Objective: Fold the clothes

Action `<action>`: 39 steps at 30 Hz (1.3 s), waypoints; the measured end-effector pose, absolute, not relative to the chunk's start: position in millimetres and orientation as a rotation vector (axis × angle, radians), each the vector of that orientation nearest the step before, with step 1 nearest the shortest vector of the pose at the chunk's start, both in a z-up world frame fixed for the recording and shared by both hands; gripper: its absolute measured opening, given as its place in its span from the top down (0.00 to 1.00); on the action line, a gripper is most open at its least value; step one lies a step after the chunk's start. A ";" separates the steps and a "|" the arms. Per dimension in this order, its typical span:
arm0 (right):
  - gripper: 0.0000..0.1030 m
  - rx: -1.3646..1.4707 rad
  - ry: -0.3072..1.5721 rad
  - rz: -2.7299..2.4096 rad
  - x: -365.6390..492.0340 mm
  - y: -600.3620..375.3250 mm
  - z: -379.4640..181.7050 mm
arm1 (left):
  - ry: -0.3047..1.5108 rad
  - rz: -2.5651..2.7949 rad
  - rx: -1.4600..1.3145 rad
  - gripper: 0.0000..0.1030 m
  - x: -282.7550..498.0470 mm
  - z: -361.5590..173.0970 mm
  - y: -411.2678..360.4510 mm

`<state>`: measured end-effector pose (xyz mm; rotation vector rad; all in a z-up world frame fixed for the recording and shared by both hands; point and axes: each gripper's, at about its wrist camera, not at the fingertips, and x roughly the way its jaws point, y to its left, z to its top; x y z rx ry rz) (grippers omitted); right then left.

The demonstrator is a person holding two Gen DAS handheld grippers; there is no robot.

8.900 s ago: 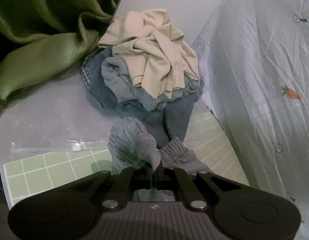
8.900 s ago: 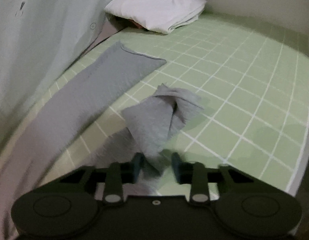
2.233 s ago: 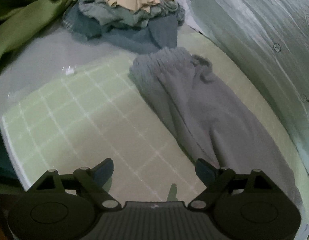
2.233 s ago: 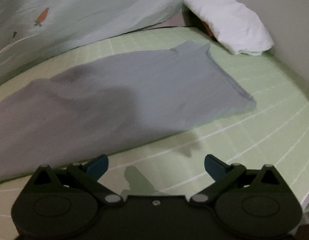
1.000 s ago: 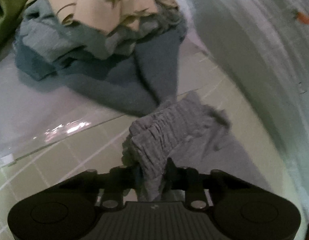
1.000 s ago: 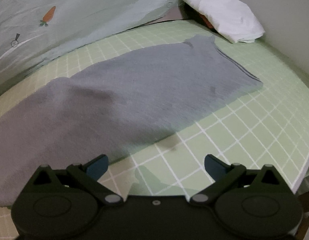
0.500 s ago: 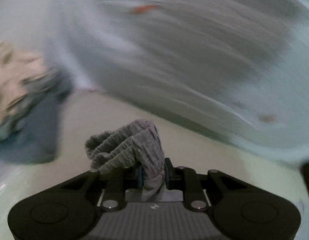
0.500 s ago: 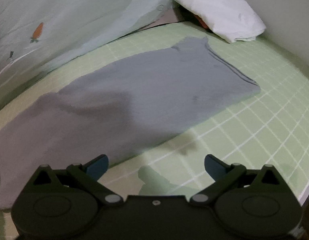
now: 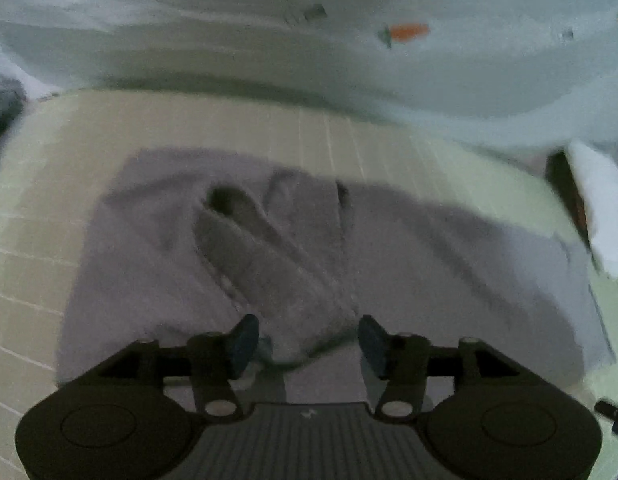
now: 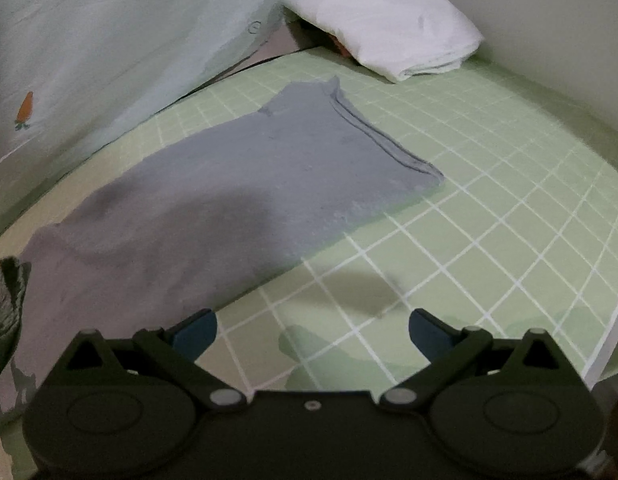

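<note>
Grey trousers lie lengthwise on the green checked sheet, with their ribbed waistband end doubled over onto the legs. My left gripper hangs just above that folded part. Its jaws are opening, and a fold of the grey cloth sits loose between the pads without being pinched. In the right wrist view the trousers stretch from the hem at the far right to the ribbed waistband at the left edge. My right gripper stands open over bare sheet, beside the trousers' near edge, holding nothing.
A white pillow lies at the head of the bed by the wall. A pale quilt with carrot prints is heaped along the far side, also the quilt behind the trousers. The mattress edge drops off at the right.
My left gripper carried the waistband away from the clothes pile and over the trouser legs, then its jaws parted and let the cloth go. The right gripper drifted a little and stayed open.
</note>
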<state>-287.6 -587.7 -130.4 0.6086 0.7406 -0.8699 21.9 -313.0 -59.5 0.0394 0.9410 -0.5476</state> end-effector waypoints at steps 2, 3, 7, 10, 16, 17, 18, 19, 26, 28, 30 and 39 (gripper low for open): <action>0.00 0.621 0.740 -0.866 -283.2 -588.2 -134.4 | 0.921 -0.501 0.031 0.44 29.7 -55.0 -304.2; 0.00 0.625 0.741 -0.864 -280.8 -588.2 -136.1 | 0.916 -0.479 0.024 0.44 34.5 -53.2 -299.3; 0.00 0.632 0.740 -0.843 -263.1 -590.1 -141.4 | 0.939 -0.441 -0.025 0.44 54.2 -53.8 -285.2; 0.00 0.602 0.740 -0.842 -247.7 -593.7 -139.6 | 0.966 -0.446 -0.052 0.43 71.9 -61.4 -290.0; 0.00 0.557 0.737 -0.878 -218.7 -611.9 -133.2 | 1.049 -0.460 -0.130 0.49 104.6 -86.5 -315.8; 0.00 0.553 0.743 -0.882 -215.5 -615.4 -132.7 | 1.043 -0.479 -0.124 0.58 106.5 -87.6 -322.8; 0.00 0.547 0.750 -0.884 -212.4 -619.0 -132.3 | 1.039 -0.503 -0.109 0.91 107.7 -87.9 -330.9; 0.00 0.536 0.760 -0.881 -209.7 -622.2 -132.5 | 1.035 -0.524 -0.096 0.98 108.8 -88.2 -338.7; 0.00 0.515 0.804 -0.866 -204.3 -634.5 -142.3 | 0.997 -0.647 0.059 0.83 92.5 -84.7 -394.1; 0.00 0.508 0.800 -0.868 -204.8 -637.7 -142.7 | 0.998 -0.620 0.068 0.62 89.1 -82.0 -394.7; 0.00 0.481 0.787 -0.876 -205.3 -641.1 -140.4 | 0.977 -0.599 0.056 0.42 84.1 -73.8 -385.9; 0.00 0.415 0.742 -0.955 -207.4 -682.7 -134.8 | 0.975 -0.424 0.041 0.31 85.8 -62.4 -341.9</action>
